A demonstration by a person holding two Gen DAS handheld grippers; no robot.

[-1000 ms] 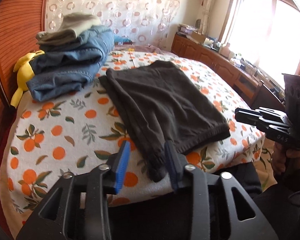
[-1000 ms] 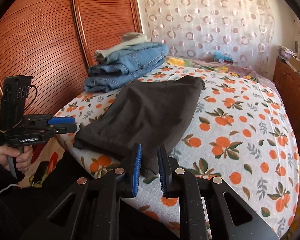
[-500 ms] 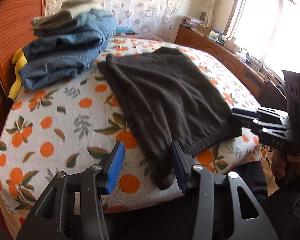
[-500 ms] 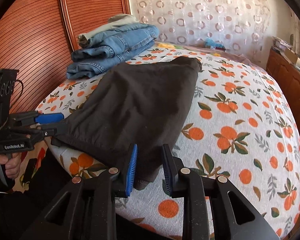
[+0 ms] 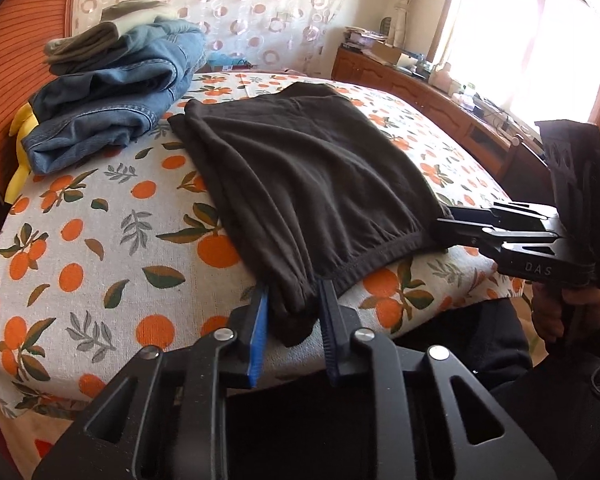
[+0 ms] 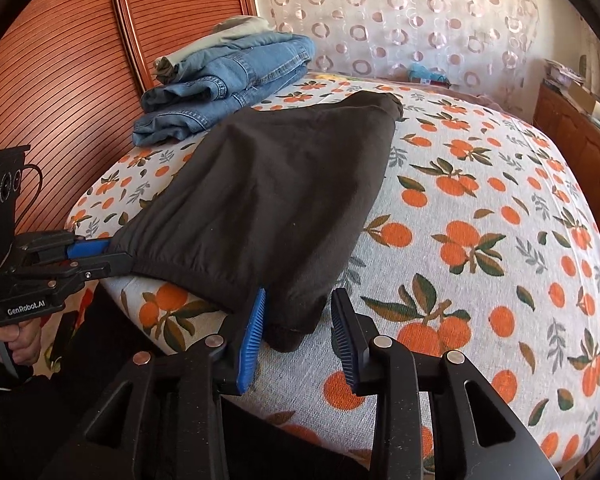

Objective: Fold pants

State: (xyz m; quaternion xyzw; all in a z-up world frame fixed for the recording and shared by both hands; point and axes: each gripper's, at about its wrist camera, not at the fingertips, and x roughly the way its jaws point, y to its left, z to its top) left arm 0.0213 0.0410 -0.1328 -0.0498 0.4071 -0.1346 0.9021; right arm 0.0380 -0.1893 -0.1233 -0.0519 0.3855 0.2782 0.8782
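Dark pants (image 5: 300, 168) (image 6: 268, 192) lie flat on the orange-print bed sheet (image 5: 100, 240), with the hem edge at the near side. My left gripper (image 5: 292, 316) has the hem's left corner between its blue pads. Its jaws are closing and both pads touch the bunched cloth. From the right wrist view the left gripper (image 6: 116, 252) pinches that corner. My right gripper (image 6: 298, 320) straddles the hem's other corner. Its jaws are opening, and a gap shows beside the right pad. In the left wrist view the right gripper (image 5: 444, 226) sits at that corner.
A stack of folded jeans (image 5: 112, 108) (image 6: 228, 80) topped by a grey-green garment lies at the back left. A yellow item (image 5: 20, 148) pokes out beside it. A slatted wooden panel (image 6: 60, 60) runs along the left, and a wooden dresser (image 5: 440, 92) stands under the window.
Both grippers came forward and down to the pants' near edge. The left jaws widened, then narrowed onto the left corner. The right jaws spread wider around the other corner.
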